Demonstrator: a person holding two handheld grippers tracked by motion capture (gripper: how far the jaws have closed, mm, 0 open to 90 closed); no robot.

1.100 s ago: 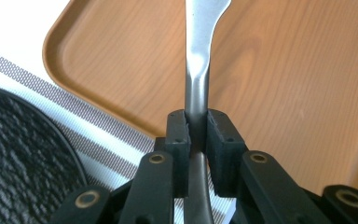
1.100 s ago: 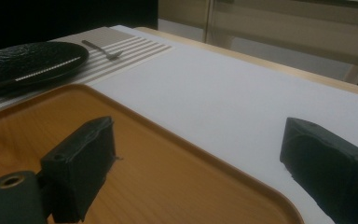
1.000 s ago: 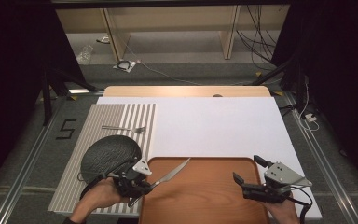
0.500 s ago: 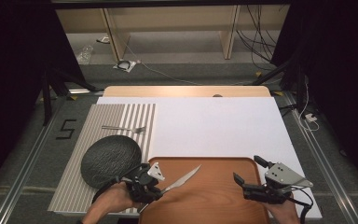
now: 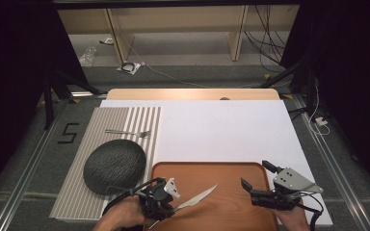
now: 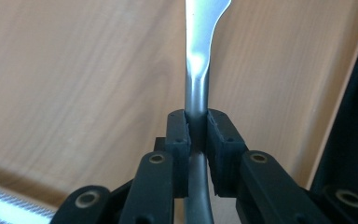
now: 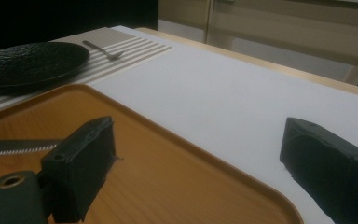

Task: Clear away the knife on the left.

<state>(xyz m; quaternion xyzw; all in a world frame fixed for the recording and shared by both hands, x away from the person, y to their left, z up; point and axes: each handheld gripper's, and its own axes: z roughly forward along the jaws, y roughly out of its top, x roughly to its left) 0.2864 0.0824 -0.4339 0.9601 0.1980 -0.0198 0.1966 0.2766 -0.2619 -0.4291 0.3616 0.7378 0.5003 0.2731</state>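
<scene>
Since a moment ago, the left gripper [image 5: 166, 204] has carried the knife [image 5: 196, 198] from beside the black plate [image 5: 114, 166] out over the wooden tray [image 5: 221, 178]. Its jaws pinch the handle tight. The right gripper [image 5: 257, 180] waits wide open, holding nothing. Setting the knife down looks close.

A recording lab or test room is shown, not a home. The table [image 5: 221, 130] is surrounded by black curtains [image 5: 24, 72] on the left and right sides. Metal rails [image 5: 24, 178] are fixed on the grey carpet floor [image 5: 183, 77], and a number five [image 5: 68, 133] is marked on it at the left. Loose cables [image 5: 265, 33] are seen at the far right, under bare wooden shelving [image 5: 173, 29]. The table is covered with a plain white sheet [image 5: 231, 130].
</scene>
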